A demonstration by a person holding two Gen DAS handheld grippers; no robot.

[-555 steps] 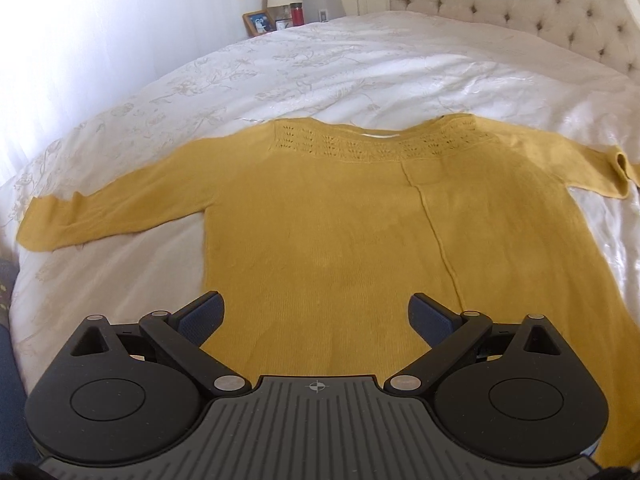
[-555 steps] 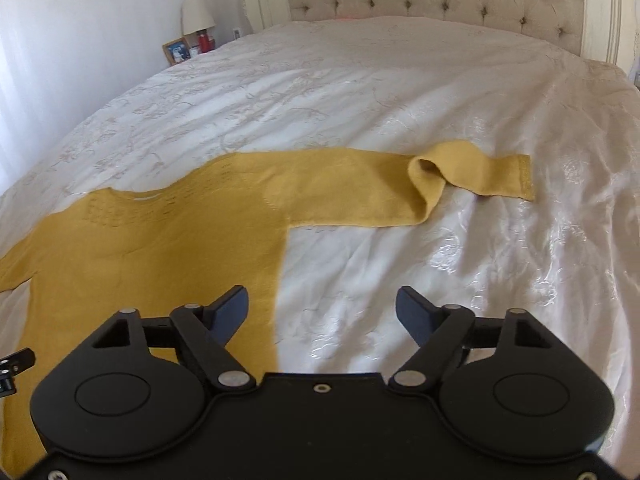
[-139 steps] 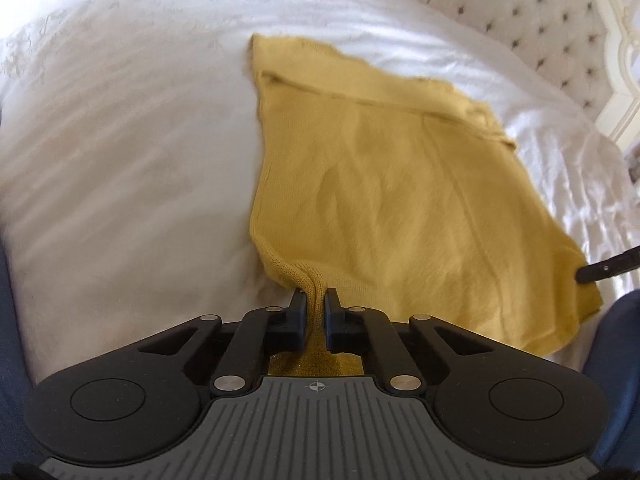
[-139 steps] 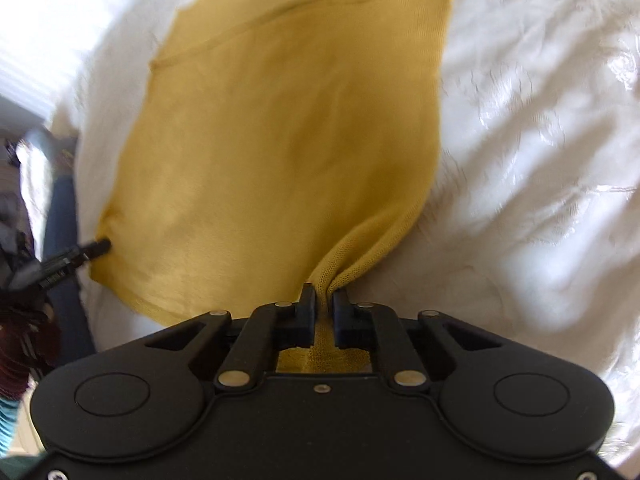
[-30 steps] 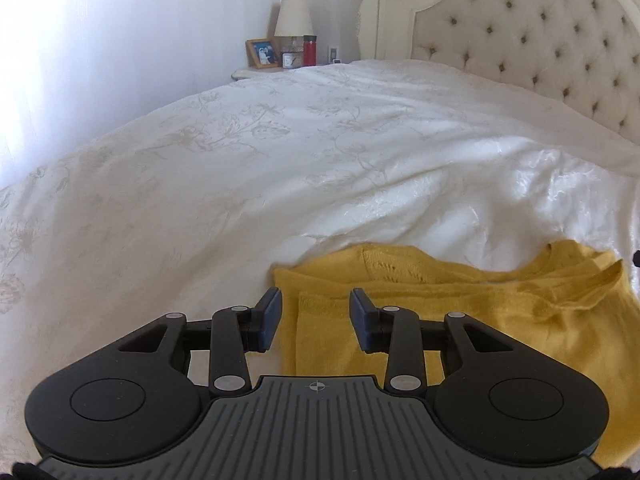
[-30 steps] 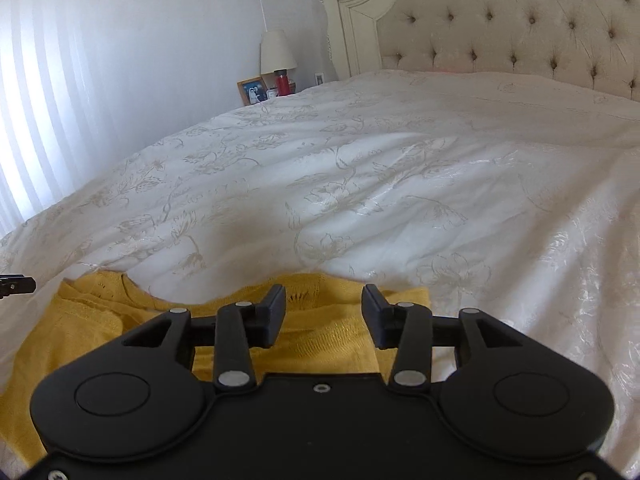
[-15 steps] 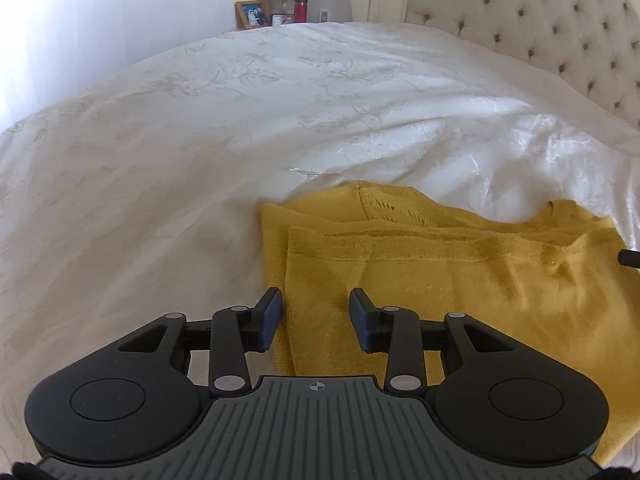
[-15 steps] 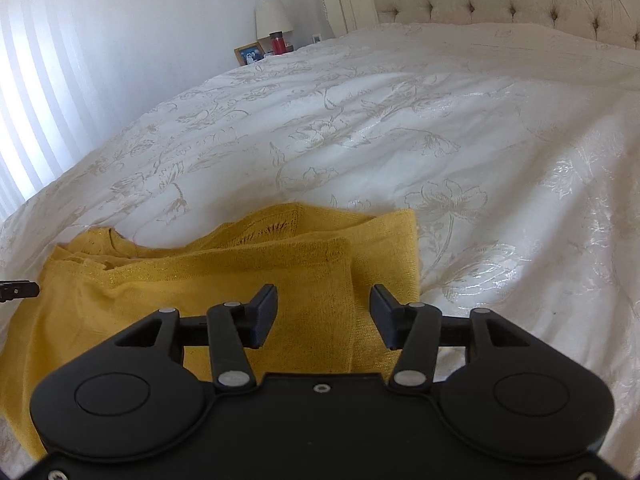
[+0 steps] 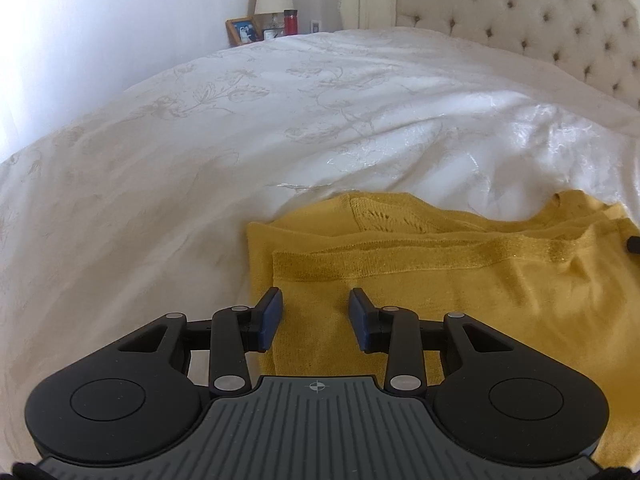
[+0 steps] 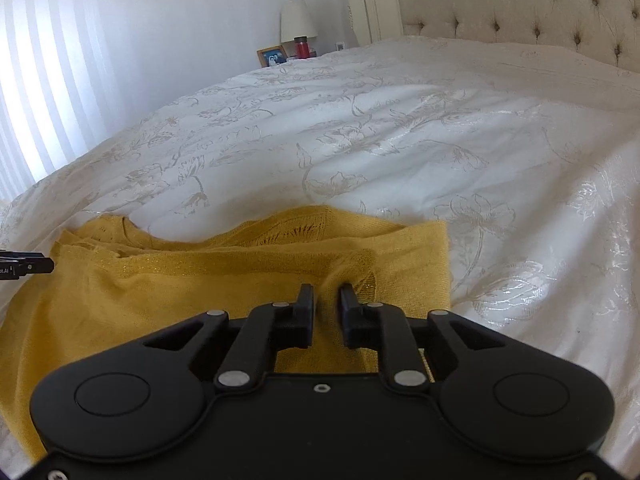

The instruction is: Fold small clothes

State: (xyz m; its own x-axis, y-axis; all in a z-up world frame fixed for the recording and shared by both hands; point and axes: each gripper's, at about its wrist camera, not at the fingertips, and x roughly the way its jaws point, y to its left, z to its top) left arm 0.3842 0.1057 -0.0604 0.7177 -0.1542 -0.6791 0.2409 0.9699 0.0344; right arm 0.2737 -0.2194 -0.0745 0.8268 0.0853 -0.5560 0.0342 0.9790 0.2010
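Right gripper (image 10: 328, 300) has its fingers drawn close together, with a small ridge of yellow knit pinched up between the pads, so it grips the yellow sweater (image 10: 192, 280) near the right end of the folded-over hem. The tool is held low and roughly level over the near part of the garment, pointing toward the headboard (image 10: 520, 4). Left gripper (image 9: 315, 314) has its fingers parted with a clear gap; blue pads (image 9: 269, 318) hover over the sweater's (image 9: 460, 280) left end, just inside the left edge, with nothing between them, and contact with the cloth cannot be told. It is also low, level and pointing up the bed. The sweater lies folded into a wide band on the near side of the white bedspread (image 10: 380, 140), hem edge laid over the body, lace-pattern neckline poking out at the far edge, with some bunching at the corners. Each gripper's dark tip shows at the edge of the other's view. Far left beside the bed: a lamp (image 10: 298, 20), a picture frame (image 10: 272, 56) and a red container (image 10: 301, 46).
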